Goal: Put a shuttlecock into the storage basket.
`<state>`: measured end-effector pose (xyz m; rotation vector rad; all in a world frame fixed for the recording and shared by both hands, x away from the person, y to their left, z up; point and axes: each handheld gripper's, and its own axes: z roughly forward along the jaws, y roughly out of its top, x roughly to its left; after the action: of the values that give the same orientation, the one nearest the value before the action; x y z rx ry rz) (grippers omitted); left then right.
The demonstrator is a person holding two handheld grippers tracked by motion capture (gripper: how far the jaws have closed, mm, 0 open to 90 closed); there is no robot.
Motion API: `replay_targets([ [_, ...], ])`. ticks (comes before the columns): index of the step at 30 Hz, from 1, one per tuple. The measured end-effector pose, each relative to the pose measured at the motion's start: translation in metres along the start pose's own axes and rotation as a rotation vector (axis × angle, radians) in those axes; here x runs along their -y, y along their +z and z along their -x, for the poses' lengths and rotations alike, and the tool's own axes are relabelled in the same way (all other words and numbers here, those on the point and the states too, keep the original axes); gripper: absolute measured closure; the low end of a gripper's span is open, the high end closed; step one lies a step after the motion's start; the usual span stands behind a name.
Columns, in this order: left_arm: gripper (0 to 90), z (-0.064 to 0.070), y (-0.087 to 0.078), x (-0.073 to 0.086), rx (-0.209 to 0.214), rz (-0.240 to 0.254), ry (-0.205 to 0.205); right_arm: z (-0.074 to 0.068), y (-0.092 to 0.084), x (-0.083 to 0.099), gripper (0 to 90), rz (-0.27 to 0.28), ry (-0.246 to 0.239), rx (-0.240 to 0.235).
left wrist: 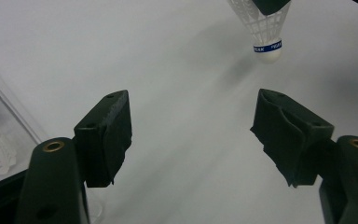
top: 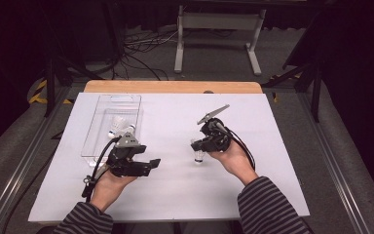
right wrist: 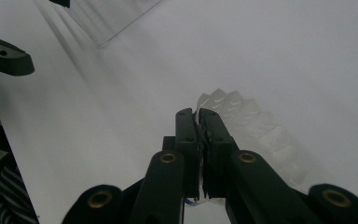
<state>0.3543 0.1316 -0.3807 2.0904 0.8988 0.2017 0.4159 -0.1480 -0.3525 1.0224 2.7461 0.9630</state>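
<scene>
The right hand-held gripper is clamped on a white plastic shuttlecock near the counter's middle; it looks featherlight, its lattice skirt crushable (grip the skirt's rim gently). The left hand-held gripper stands apart, holding nothing

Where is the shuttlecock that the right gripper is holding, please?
In the high view the shuttlecock hangs cork-down in the right gripper, right of the clear tray.
</scene>
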Motion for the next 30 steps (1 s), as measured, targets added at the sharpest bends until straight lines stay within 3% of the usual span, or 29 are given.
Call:
replay_targets([
  [6,35.3,0.003,0.006,-0.003,0.002,-0.013,0.009,-0.004,0.001,-0.003,86.9,0.008,-0.004,-0.011],
  [16,32.7,0.010,0.022,-0.008,0.053,-0.058,0.007,-0.009,0.002,-0.006,86.9,0.022,-0.015,-0.025],
  [30,32.9,0.017,0.040,-0.012,0.087,-0.067,-0.001,-0.016,0.008,-0.011,86.9,0.052,-0.018,-0.056],
])
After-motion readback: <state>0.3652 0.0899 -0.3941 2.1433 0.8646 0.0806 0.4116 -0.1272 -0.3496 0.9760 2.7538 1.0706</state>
